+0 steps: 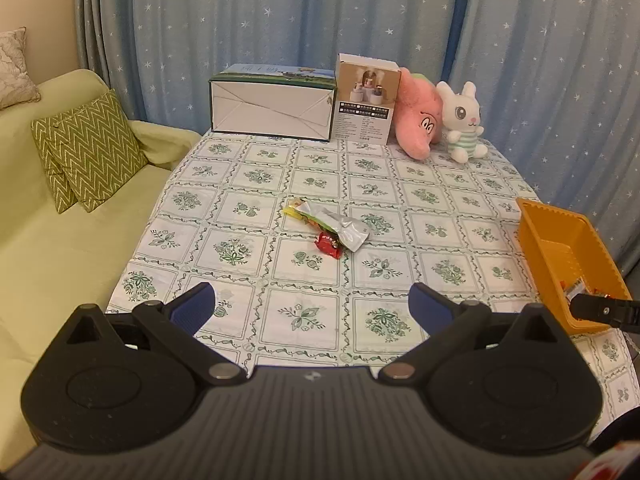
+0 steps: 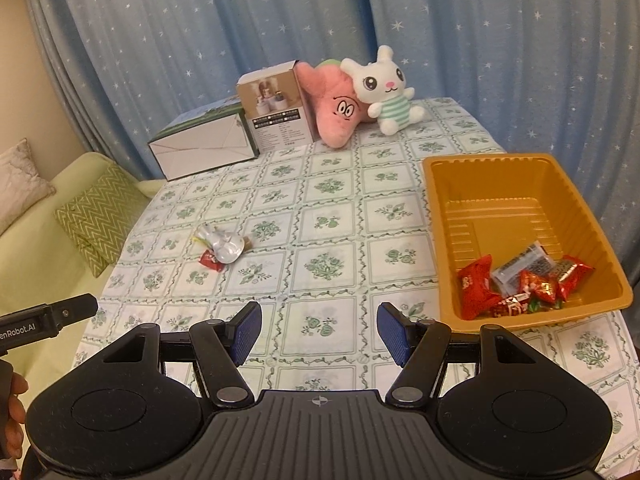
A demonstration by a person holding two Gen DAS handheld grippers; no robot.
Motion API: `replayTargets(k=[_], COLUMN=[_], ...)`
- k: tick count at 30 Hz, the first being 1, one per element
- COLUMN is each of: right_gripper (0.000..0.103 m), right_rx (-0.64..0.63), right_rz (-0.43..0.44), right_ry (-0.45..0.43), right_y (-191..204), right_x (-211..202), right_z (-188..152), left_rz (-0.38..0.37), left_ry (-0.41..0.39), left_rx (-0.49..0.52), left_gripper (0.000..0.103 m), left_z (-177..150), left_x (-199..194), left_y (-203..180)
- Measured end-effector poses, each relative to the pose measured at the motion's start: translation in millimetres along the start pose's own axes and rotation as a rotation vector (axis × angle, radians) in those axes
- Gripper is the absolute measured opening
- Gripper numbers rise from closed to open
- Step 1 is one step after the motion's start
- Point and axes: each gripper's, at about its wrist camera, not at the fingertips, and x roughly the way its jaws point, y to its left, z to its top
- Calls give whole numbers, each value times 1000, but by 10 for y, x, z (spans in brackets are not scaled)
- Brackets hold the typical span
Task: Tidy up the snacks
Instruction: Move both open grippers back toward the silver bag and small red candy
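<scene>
Loose snacks lie mid-table: a silver foil packet (image 1: 340, 226) (image 2: 222, 242), a small red packet (image 1: 329, 245) (image 2: 212, 261) and a yellow one (image 1: 294, 210). An orange tray (image 1: 538, 222) (image 2: 448, 204) at the table's right holds several red and grey snack packets (image 2: 524, 284). My left gripper (image 1: 312, 306) hovers open and empty over the near table edge, well short of the loose snacks. My right gripper (image 2: 319, 330) is open and empty too, just left of the tray's near corner.
A white carton (image 1: 272, 110), a small printed box (image 1: 366, 98), a pink plush (image 1: 418, 120) and a white rabbit plush (image 1: 460, 120) line the far table edge by the blue curtain. A green sofa with cushions (image 1: 90, 156) stands left of the table.
</scene>
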Motion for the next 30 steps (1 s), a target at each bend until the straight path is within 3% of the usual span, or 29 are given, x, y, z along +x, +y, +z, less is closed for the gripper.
replayTargets(k=[11, 17, 23, 28, 30], right_gripper=[64, 64, 64, 63, 63], right_rx=[-15, -42, -62, -81, -97], right_rz=[13, 34, 47, 61, 67], right_ry=[22, 9, 17, 32, 37], right_y=[81, 152, 184, 195, 208], right_x=[390, 742, 1225, 1620, 1753], right_z=[82, 210, 316, 359, 378], left_rz=[-7, -39, -72, -82, -84], left_ry=[9, 24, 68, 97, 104], left_rx=[-5, 33, 92, 119, 134], left_gripper=[102, 94, 82, 60, 57], left_z=[86, 195, 246, 240, 235], left_x=[381, 826, 1394, 1839, 1983], left_y=[88, 127, 146, 170, 158])
